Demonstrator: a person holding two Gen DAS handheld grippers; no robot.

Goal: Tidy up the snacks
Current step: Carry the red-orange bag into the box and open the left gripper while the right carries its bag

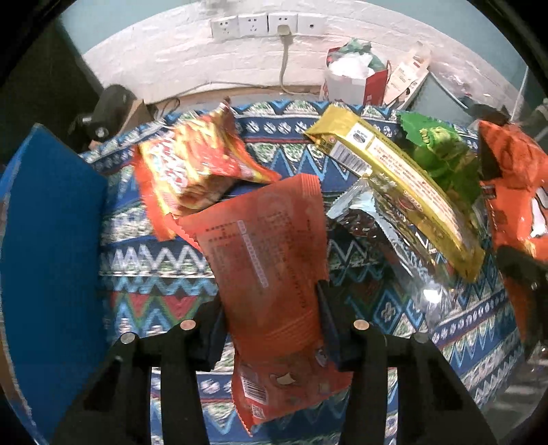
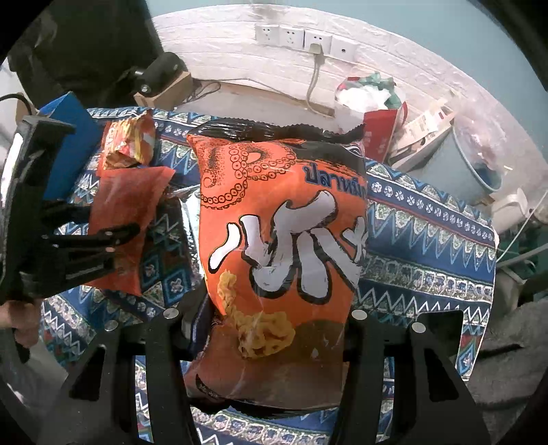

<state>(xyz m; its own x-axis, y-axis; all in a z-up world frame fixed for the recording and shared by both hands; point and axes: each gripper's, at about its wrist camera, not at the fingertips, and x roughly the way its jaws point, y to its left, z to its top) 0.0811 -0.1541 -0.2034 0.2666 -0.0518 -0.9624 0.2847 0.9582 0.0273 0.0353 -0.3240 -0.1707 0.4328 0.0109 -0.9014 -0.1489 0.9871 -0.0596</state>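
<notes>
A: What does each tool hold?

B: The left tool (image 1: 270,328) is closed on one red packet (image 1: 270,246), lifted above the patterned cloth (image 1: 154,274) on the surface. The right tool (image 2: 274,335) is closed on one big orange bag (image 2: 284,239), upright between its two fingers.

A: How many snacks do you count?

B: In the left view, six: the red packet, one red-yellow packet (image 1: 191,164) behind it, one gold bar (image 1: 397,178), one silver wrapper (image 1: 383,219) under the gold bar, one green packet (image 1: 441,150), and the orange bag (image 1: 513,191) at the right edge.

A: And the right view?

B: The big bag hides the gold and green ones. It shows the left tool (image 2: 113,239) from the side, with the red packet (image 2: 126,212). Both views show one blue box (image 1: 51,239) at the left and four wall sockets (image 1: 267,24).
</notes>
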